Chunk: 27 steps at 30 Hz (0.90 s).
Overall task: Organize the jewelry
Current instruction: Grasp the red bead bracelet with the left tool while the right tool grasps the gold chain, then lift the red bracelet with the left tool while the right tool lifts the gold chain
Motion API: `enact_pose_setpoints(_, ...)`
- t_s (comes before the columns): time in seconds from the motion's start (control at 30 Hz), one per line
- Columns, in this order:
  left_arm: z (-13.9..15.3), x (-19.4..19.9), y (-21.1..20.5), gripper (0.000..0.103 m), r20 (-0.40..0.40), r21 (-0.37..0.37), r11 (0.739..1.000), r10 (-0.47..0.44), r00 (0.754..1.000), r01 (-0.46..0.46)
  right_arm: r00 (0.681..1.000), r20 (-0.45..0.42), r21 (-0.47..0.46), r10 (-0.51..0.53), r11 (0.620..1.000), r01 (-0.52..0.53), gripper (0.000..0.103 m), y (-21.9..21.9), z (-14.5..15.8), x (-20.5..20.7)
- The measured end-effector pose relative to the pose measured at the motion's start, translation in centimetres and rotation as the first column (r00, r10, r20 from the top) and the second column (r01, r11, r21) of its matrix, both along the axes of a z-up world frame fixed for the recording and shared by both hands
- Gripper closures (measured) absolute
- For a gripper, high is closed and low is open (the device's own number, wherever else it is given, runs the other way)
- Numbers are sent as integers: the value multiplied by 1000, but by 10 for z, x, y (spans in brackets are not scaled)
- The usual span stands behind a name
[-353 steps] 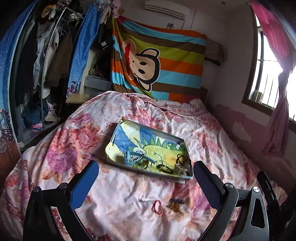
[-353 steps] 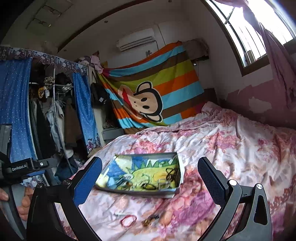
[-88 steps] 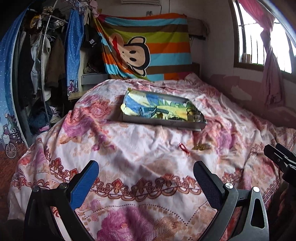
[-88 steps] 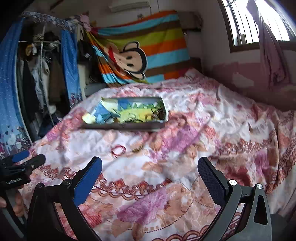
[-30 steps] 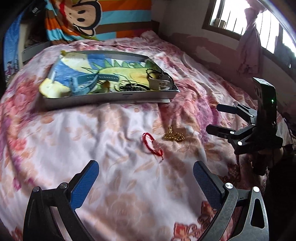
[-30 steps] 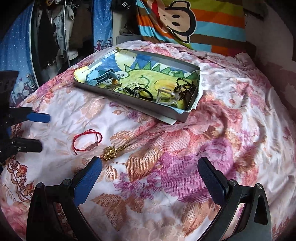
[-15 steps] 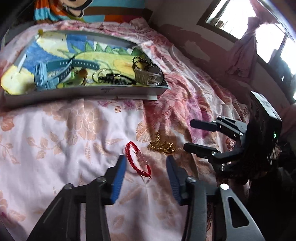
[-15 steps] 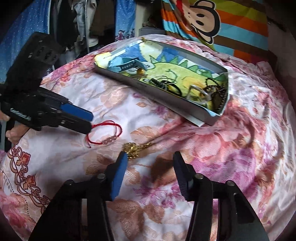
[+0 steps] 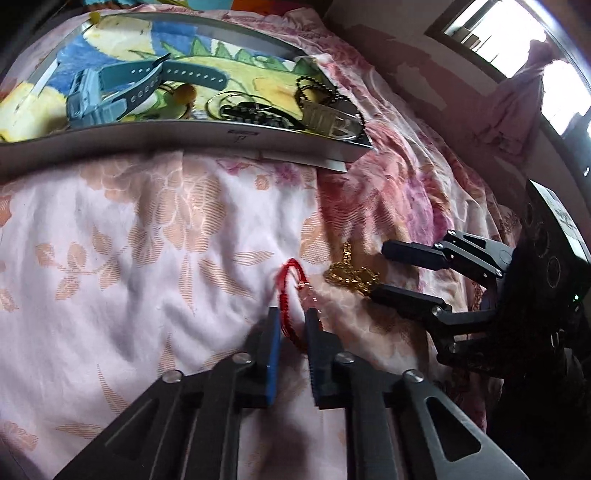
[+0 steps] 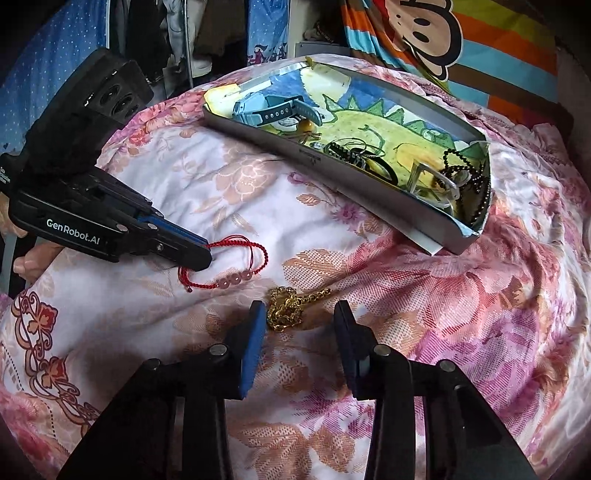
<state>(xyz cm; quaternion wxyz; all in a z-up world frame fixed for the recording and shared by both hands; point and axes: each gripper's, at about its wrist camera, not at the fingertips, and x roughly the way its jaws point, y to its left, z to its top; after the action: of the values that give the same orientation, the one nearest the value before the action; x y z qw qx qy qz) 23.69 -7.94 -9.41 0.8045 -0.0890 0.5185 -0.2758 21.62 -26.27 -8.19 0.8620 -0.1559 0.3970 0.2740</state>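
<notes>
A red cord bracelet (image 9: 291, 269) with pink beads lies on the floral bedspread. My left gripper (image 9: 291, 314) is closing, its pads pinching the cord's near end; the right wrist view shows the cord (image 10: 236, 277) emerging from the left gripper's (image 10: 203, 256) tips. Right beside it lies a bunched gold chain (image 10: 284, 306). My right gripper (image 10: 299, 310) straddles it with jaws closing; the chain touches the blue-padded finger, the other stands apart. The left wrist view shows the gold chain (image 9: 351, 275) at the right gripper's (image 9: 380, 271) tips. Behind sits the cartoon-printed tray (image 9: 184, 136).
The tray (image 10: 369, 195) holds a blue watch (image 10: 269, 107), black bead chains and a clear piece. A hand (image 10: 29, 258) grips the left tool. Hanging clothes (image 10: 155, 29) stand at the back left, a striped monkey blanket (image 10: 443, 33) behind the bed.
Both grippers dropped closer to the bed and their jaws narrowed from wide open. The left now pinches the red bracelet; the right brackets the gold chain.
</notes>
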Motion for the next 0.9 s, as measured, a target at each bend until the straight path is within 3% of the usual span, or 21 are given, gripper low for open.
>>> enact_pose_setpoints(0.2,-1,0,3,99,4,19,999,27,1000,-27,999,-44,-42,-2,999,0,69,13,-10,10)
enact_pose_setpoints(0.47,3,0,16,99,34,58,990,126,991,-128,996,-79,-61,-34,998,30,70,19,-17,11)
enact_pose_setpoints(0.63,1,1,20,99,28,50,988,144,989,-146,991,-127,-21,-43,999,40,85,21,-19,10)
enact_pose_setpoints(0.9,3,-2,22,99,42,51,986,155,987,-157,994,-77,-30,-73,997,71,89,22,-13,4)
